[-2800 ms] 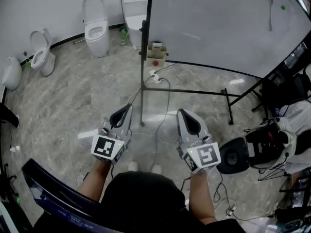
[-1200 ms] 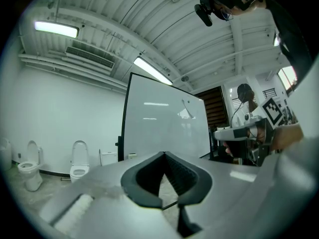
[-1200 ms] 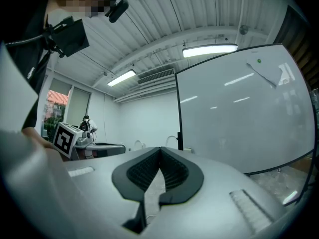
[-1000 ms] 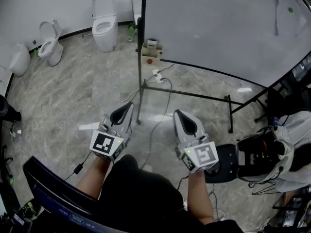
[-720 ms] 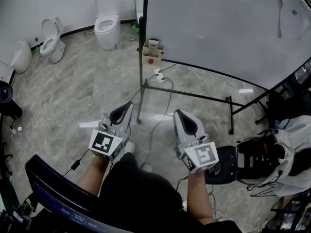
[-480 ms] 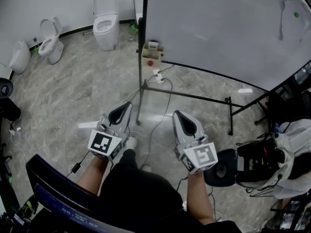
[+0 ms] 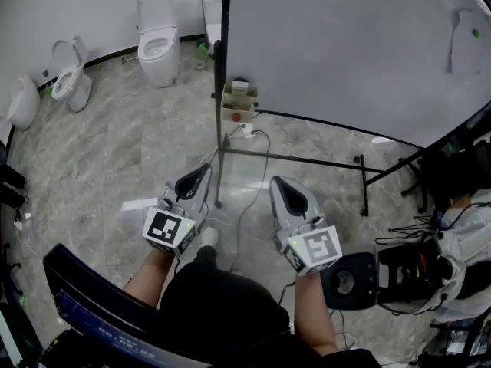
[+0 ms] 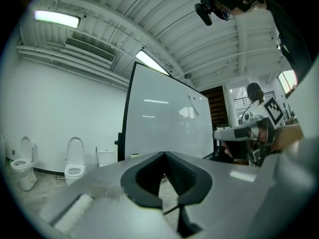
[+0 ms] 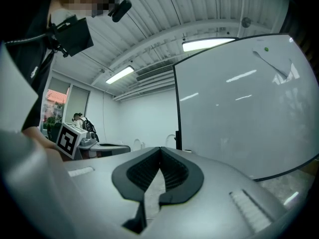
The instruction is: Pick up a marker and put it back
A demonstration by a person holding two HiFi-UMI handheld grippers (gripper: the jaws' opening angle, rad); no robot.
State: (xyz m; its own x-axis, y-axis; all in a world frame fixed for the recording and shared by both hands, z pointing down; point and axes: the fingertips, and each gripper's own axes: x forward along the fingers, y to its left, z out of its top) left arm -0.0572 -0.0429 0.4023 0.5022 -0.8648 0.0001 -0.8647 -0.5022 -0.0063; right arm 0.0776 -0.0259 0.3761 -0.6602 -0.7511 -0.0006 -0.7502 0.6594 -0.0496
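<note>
A cable is trailing across the floor ahead of my feet, and the whiteboard's stand is spreading low beyond it. Snagging either could be jolting the board or me. The marker, I'm guessing, is sitting in the small box hanging on the left post of the whiteboard, though it's too small to confirm. The left gripper and right gripper are both pointing level, jaws fully together — gripping nothing, touching nothing.
</note>
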